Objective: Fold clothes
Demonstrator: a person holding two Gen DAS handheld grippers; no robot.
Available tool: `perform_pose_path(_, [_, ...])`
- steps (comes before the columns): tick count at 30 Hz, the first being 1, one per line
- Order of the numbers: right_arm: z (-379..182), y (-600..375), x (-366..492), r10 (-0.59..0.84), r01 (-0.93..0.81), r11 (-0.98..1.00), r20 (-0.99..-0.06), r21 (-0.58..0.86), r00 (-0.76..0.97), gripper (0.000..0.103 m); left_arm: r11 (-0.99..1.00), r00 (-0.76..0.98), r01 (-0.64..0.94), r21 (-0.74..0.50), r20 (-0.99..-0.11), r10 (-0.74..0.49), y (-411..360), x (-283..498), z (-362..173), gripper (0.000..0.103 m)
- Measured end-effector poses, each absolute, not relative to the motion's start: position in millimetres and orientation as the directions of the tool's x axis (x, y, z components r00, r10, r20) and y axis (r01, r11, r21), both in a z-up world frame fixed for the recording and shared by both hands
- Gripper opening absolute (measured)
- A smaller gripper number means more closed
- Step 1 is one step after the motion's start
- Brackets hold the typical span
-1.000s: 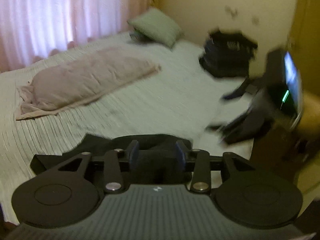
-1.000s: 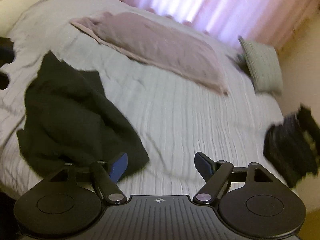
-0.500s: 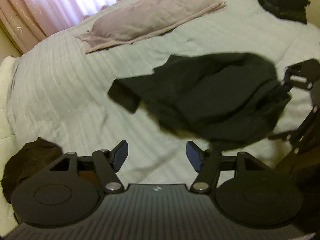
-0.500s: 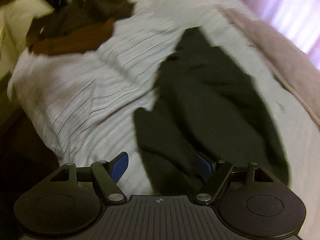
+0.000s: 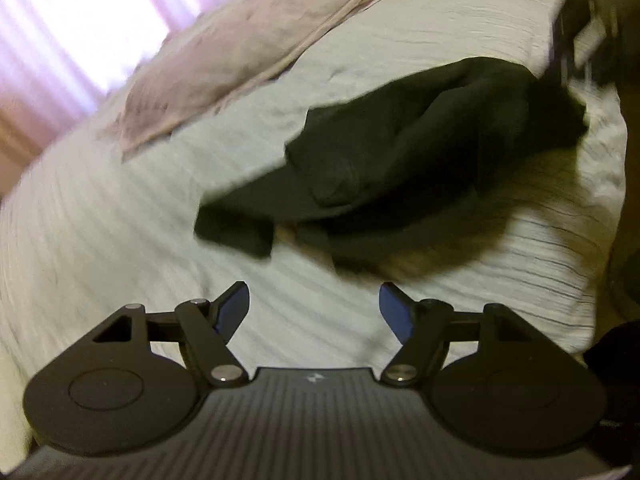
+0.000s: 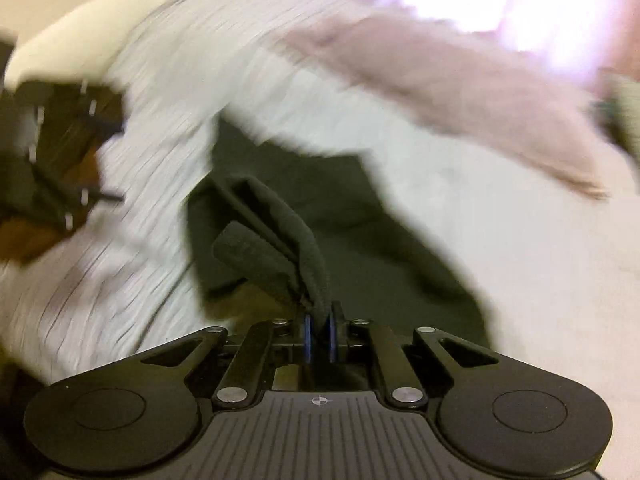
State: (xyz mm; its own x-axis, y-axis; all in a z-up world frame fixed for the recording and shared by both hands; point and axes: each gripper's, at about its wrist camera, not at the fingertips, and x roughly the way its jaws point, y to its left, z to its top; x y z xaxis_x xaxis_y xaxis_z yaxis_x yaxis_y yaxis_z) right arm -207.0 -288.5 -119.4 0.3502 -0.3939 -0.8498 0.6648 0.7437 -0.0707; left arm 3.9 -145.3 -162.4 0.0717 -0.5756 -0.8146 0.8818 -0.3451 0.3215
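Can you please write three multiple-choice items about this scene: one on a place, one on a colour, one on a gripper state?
1. Where does the garment lie?
A. on the bed
B. on a chair
C. in a basket

2. What colour is the garment?
A. white
B. black
C. red

3. How is the left gripper?
A. shut on the garment
B. shut on a pillow
C. open, holding nothing

Key: 1 A, the garment spreads over the bed. 2 B, its cloth is black. 3 C, the left gripper is spread over bare sheet; the right gripper pinches the garment.

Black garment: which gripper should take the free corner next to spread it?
Probably the left. The left gripper is open and empty, facing the black garment on the bed. The right gripper is shut on its edge.
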Motion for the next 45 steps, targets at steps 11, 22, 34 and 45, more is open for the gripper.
perform_pose_path(11, [-61.5,-316.1,-312.7,-0.599,0.892,0.429,-0.784,-0.139,0.166,0.005,-0.484,-0.109,0.801,0.353,-0.708,-0.697,-210.4,-30.0,-133.3,0.070])
perform_pose_path(22, [-26.1,-372.0,-446.9,-0.678,0.964,0.197,-0.735,-0.179,0.003,0.005,-0.487,-0.152,0.824,0.290,-0.714,-0.683,-249.4,-86.4,-111.3,0.072])
perform_pose_path(34, [-129.3,-475.3,-550.1,-0.526,0.876,0.406,-0.851,-0.260,-0.009,0.006,-0.524,-0.006,0.765,0.375,-0.809,-0.588,-344.6,-209.0,-156.5,0.072])
perform_pose_path(45, [-139.9,-408.0,-477.8,-0.420,0.582,0.794,-0.849,-0.173,0.321,0.076,-0.766,-0.027,0.463,0.446,-0.857,-0.515,-371.0,-220.8,-251.3,0.068])
